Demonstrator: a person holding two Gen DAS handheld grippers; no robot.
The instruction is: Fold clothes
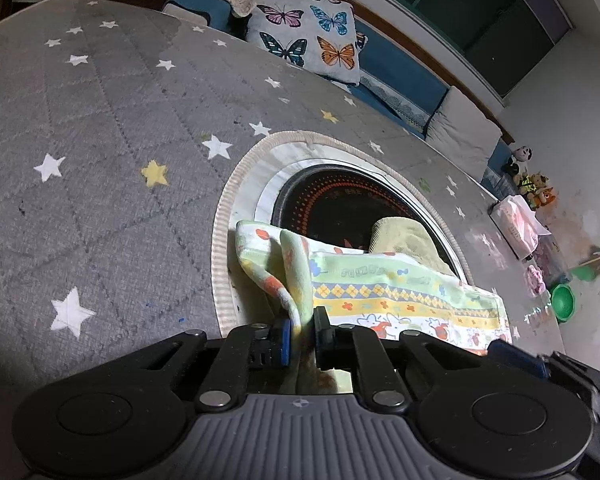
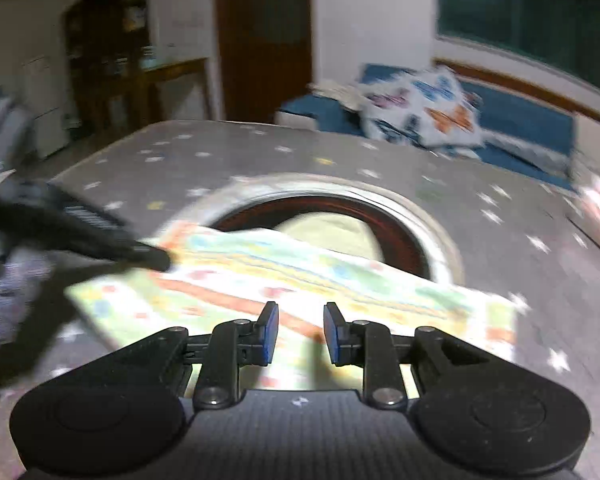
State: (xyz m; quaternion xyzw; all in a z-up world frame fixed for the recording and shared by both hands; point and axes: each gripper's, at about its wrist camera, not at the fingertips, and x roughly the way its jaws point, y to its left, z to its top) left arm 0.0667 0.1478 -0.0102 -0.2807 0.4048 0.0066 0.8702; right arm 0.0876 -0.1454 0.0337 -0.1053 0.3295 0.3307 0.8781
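On desk (image 1: 100,168), under grey quilted cover printed with white and yellow stars: round cutout, edged in ribbed cream trim (image 1: 220,240), ringing a dark glossy plate (image 1: 340,208) with orange dotted pattern. Across that plate, partly over its rim: cloth (image 1: 400,296), thin soft cotton, pale green with yellow diamond bands and orange cartoon prints. Beneath it on the plate, a yellowish ribbed fabric piece (image 1: 404,236). Left claw (image 1: 303,334) pinched narrow on a bunched, lifted corner of the cloth, blue pads pressing fabric between them. Right claw (image 2: 301,334) apart a modest gap, nothing between the pads, poised over the cloth's near flat edge; view blurred. Beyond desk: blue sofa (image 1: 400,72) with butterfly cushion (image 1: 304,36). Far right on floor: green bowl (image 1: 563,298), plush toys (image 1: 532,184).
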